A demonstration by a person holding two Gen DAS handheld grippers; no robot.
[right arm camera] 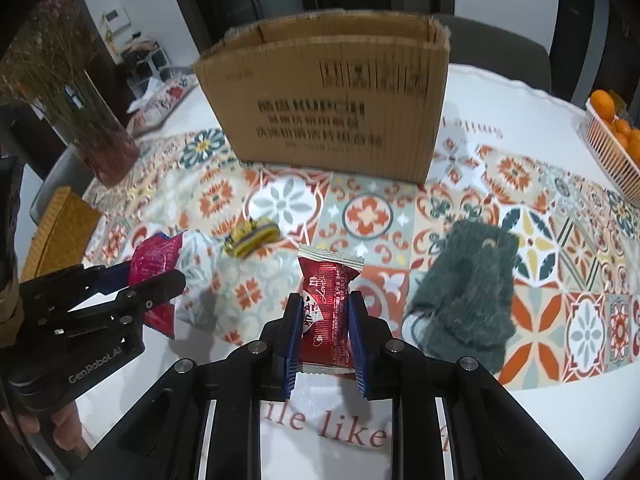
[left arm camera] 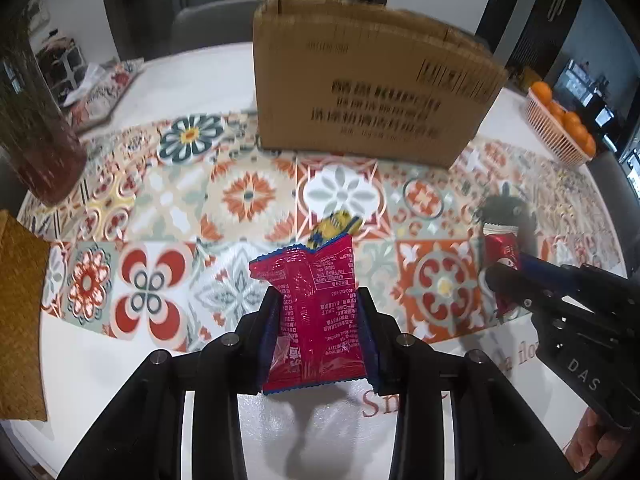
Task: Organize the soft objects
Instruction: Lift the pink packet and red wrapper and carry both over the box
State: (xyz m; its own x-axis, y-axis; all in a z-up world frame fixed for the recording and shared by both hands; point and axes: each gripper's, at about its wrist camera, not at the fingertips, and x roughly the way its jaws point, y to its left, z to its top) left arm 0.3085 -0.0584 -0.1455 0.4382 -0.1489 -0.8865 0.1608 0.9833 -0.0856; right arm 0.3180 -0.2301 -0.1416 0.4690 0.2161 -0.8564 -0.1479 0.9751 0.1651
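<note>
Left wrist view: the left gripper (left arm camera: 318, 312) has its fingers (left arm camera: 269, 320) clenched on a pink snack packet (left arm camera: 316, 304), gripping it at its sides so it stands between the blue pads, raised above the white part of the counter (left arm camera: 120, 360). Just past the packet's top edge a small yellow and blue toy (left arm camera: 336, 229) lies on the patterned tile mat (left arm camera: 240, 196). At the right, the right gripper (left arm camera: 516, 280) grasps a red wrapped packet (left arm camera: 502, 252), and behind that a grey knitted item shows only as a blur. A cardboard box (left arm camera: 368, 96), open at the top, stands on the mat farther back. A basket of oranges (left arm camera: 560, 124) sits at the far right edge of the counter.

From the right wrist view, the right gripper (right arm camera: 324, 324) has its fingers (right arm camera: 291, 328) closed on the red wrapped packet (right arm camera: 326, 304), held upright between the pads. The grey knitted glove (right arm camera: 464, 292) lies flat on the mat just to its right. The yellow toy (right arm camera: 251, 236) rests on the mat ahead and to the left, apart from both packets. At the left edge the left gripper (right arm camera: 160, 280) holds the pink snack packet (right arm camera: 154, 264). The cardboard box (right arm camera: 332, 100) stands well behind them, and a vase of dried stems (right arm camera: 92, 128) sits at the far left.
</note>
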